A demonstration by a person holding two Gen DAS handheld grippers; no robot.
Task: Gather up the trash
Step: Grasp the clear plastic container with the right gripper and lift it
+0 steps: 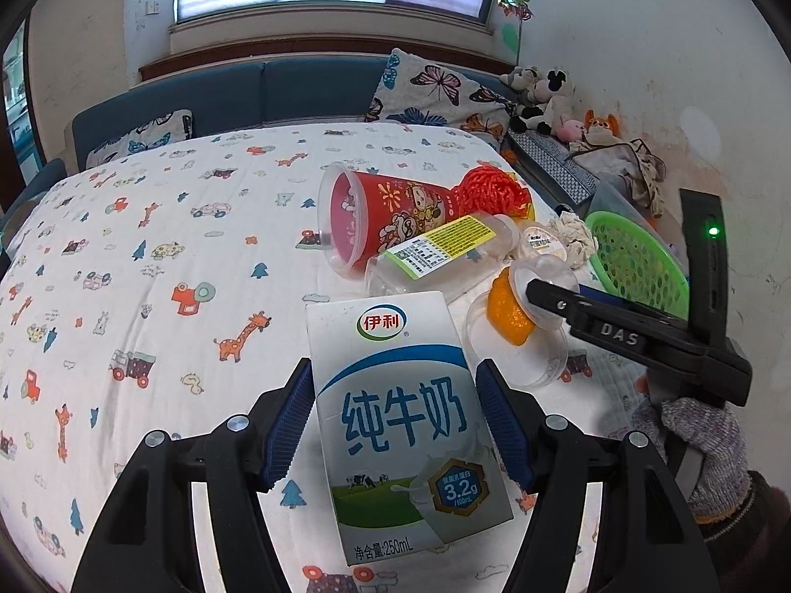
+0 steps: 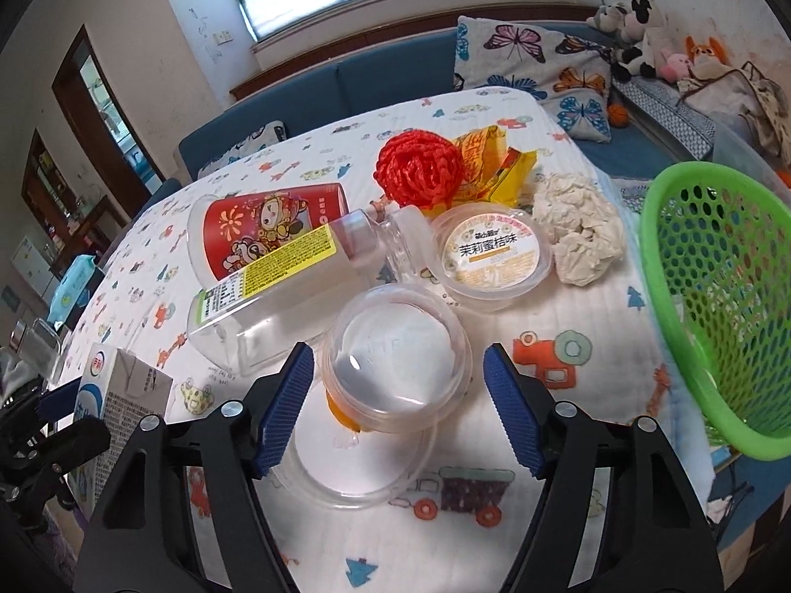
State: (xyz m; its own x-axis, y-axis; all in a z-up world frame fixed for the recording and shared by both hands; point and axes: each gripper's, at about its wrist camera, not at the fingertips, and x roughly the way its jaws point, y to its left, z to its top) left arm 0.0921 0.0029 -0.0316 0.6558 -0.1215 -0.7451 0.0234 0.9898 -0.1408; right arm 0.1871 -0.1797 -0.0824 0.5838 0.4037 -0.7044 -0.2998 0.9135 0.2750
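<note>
A white and blue milk carton (image 1: pixel 395 425) sits between the blue pads of my left gripper (image 1: pixel 395 365), which is shut on its sides. My right gripper (image 2: pixel 399 351) straddles a clear jelly cup (image 2: pixel 395 360) with an orange piece inside; narrow gaps show at both pads, so it is open. The cup rests on a clear round lid (image 2: pixel 356 469). Behind lie a red printed cup (image 2: pixel 262 227) on its side, a clear bottle (image 2: pixel 277 291) with a yellow label, a sealed jelly cup (image 2: pixel 494 252), a crumpled tissue (image 2: pixel 578 232), a red net (image 2: pixel 420 168) and yellow wrappers (image 2: pixel 494 163).
A green mesh basket (image 2: pixel 717 296) stands tilted at the table's right edge. The table wears a cartoon-print cloth (image 1: pixel 148 272). Blue seating with butterfly pillows (image 2: pixel 539 64) and plush toys (image 1: pixel 544 94) runs behind. A knit-gloved hand (image 1: pixel 692 444) holds the right gripper.
</note>
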